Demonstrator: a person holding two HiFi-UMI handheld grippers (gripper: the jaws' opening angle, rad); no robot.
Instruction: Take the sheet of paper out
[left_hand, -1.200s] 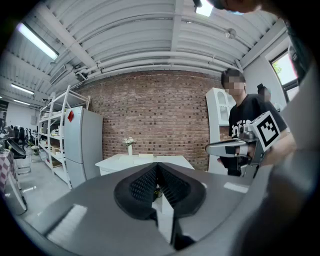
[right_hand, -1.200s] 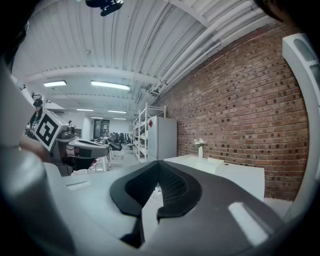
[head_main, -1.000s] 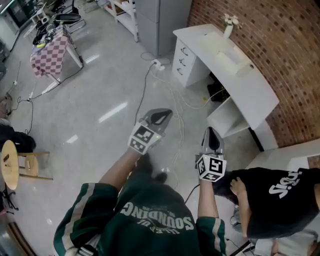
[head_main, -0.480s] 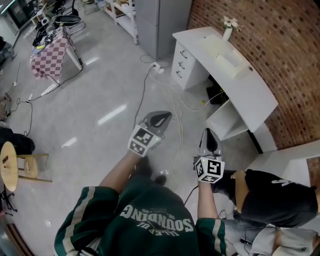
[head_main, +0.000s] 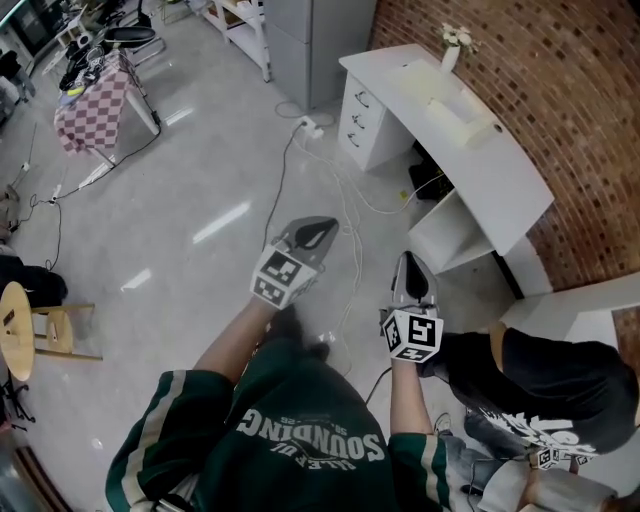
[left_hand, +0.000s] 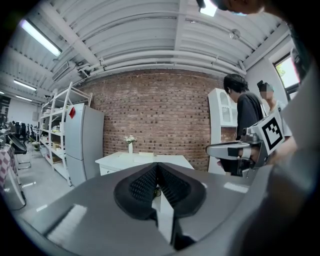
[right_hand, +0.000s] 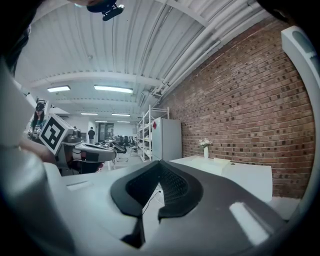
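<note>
Out on the open floor (head_main: 190, 150), well short of the white tabletop (head_main: 505, 175) by the brick wall (head_main: 570, 90), left claw (head_main: 318, 232) and right claw (head_main: 412, 275) both sit pinched shut and empty, the right nearer, and no sheet shows, likely ahead-right at that tabletop.

The head camera looks steeply down from above the person, taking in the left hand-held gripper (head_main: 318, 233), the right hand-held gripper (head_main: 411, 275) and the white bench (head_main: 500, 170) by the brick wall (head_main: 570, 90) from afar. Each gripper camera sits close behind its own jaws, facing nearly level toward that bench. All three views share the bench, its vase (head_main: 452, 50) and the wall. Each gripper camera also catches the other hand-held gripper at its edge.
</note>
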